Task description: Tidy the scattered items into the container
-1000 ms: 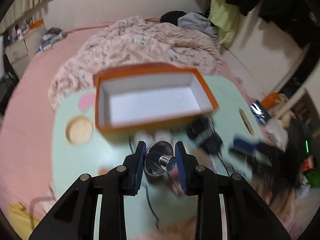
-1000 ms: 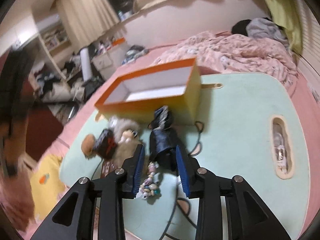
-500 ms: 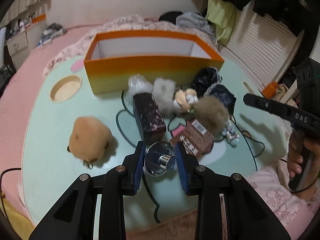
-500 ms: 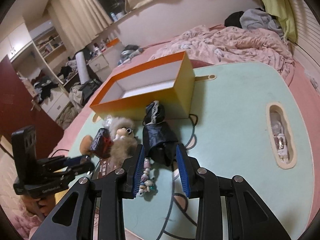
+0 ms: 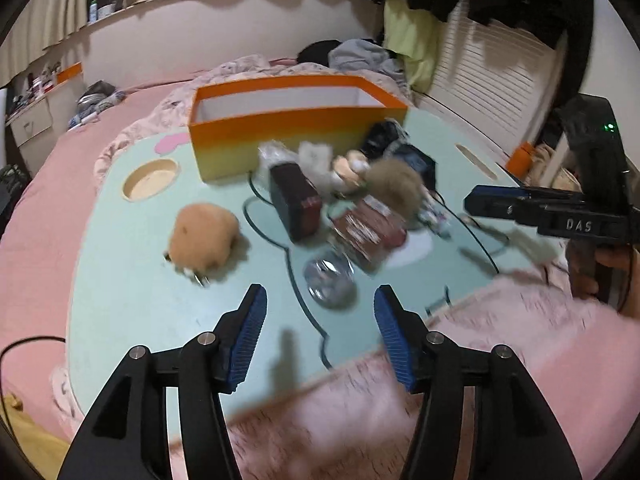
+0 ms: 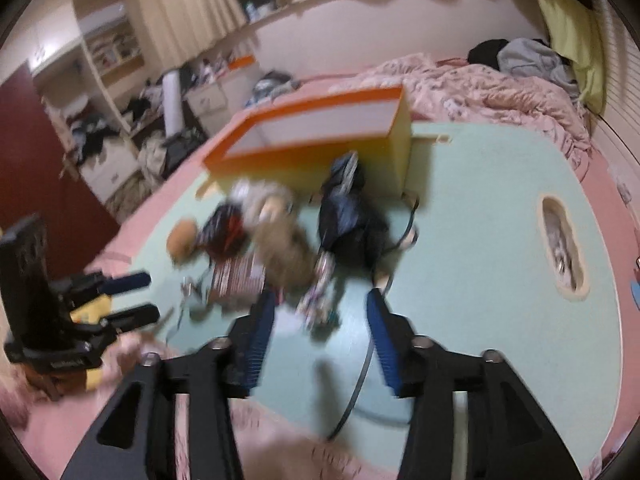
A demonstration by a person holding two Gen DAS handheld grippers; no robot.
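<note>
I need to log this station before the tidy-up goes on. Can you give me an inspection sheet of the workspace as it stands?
Surface: pale green table with a printed outline, set on pink bedding.
Job's things: orange box open, nothing seen inside; tan plush, dark red box, shiny metal piece, brown pompom, patterned packet, bead string and dark pouch all still on the table.
Clutter: clothes heaped at the bed head.
Grippers: left claw opening, nothing between its fingers; right claw opening, bead string just ahead.
Cables: black cable at the left edge.
Surroundings: crowded shelves, curtains.
</note>
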